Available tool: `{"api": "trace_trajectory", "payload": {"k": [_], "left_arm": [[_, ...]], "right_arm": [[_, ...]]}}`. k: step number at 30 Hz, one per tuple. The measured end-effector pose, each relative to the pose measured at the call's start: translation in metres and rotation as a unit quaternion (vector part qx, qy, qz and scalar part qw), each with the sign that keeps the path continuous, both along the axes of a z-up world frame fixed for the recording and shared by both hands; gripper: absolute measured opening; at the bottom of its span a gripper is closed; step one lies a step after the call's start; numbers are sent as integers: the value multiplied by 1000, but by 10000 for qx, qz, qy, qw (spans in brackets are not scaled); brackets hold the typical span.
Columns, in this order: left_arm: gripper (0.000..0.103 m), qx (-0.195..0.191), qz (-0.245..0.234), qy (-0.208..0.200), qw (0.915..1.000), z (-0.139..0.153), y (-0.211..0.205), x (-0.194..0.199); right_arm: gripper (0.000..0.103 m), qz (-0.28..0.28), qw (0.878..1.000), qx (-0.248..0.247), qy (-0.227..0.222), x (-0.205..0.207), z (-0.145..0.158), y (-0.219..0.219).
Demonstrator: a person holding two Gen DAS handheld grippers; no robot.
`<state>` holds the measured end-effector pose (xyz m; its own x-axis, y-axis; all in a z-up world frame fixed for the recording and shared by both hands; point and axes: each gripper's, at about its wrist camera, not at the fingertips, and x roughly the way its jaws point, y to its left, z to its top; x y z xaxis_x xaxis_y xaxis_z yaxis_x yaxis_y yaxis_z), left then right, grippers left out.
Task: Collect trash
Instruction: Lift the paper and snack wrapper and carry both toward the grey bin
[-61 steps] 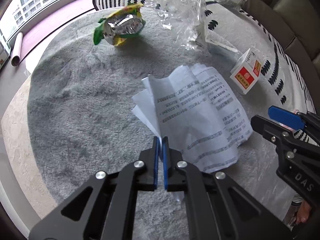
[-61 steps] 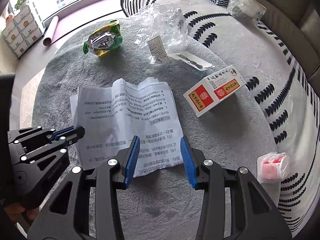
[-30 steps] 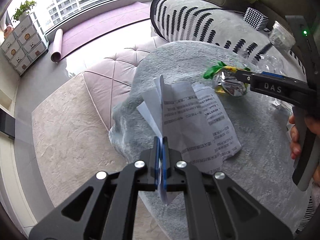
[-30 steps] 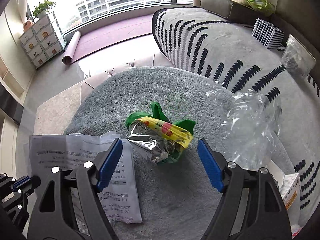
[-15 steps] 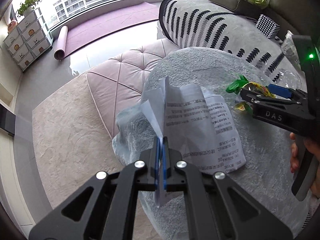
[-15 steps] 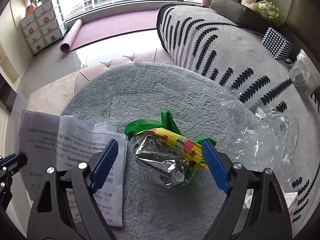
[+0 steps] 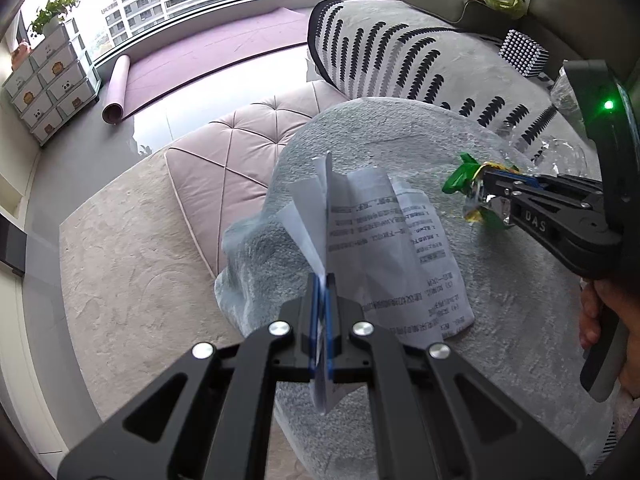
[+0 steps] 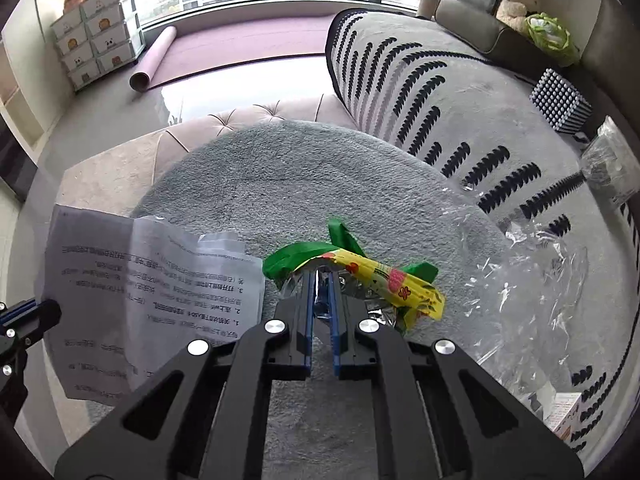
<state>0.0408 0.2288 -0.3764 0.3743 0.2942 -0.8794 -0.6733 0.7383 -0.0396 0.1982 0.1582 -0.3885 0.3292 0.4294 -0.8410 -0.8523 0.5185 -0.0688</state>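
While left gripper (image 7: 322, 300) jaws stay clamped on the white printed paper sheet (image 7: 384, 248), right gripper (image 8: 320, 304) jaws have just closed onto the crumpled green-yellow foil snack wrapper (image 8: 360, 276) lying on the grey fuzzy blanket (image 8: 280, 176).

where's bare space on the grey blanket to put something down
Bare grey blanket lies beyond the snack wrapper, toward the pink ottoman. Crowded nearer: printed paper on the left, clear plastic on the right.
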Motion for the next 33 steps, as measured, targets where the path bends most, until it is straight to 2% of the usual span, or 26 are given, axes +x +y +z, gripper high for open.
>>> {"api": "trace_trajectory", "payload": {"k": [12,20,27,33], "left_arm": [[3,33,-8,-112,9999,13,-18,-11],[3,116,-95,-232,9996,30,-42,-21],[3,269,-249,-367,9987,55,-90,-33],[3,380,-339,-471,9976,78,-157,-51]], "right_arm": [[3,27,9996,250,149,-18,20,-30],[3,-67,9985,451,297,-37,44,-73],[3,-161,9980,506,357,-62,63,-139],[3,-177,9974,583,378,-85,77,-200]]}}
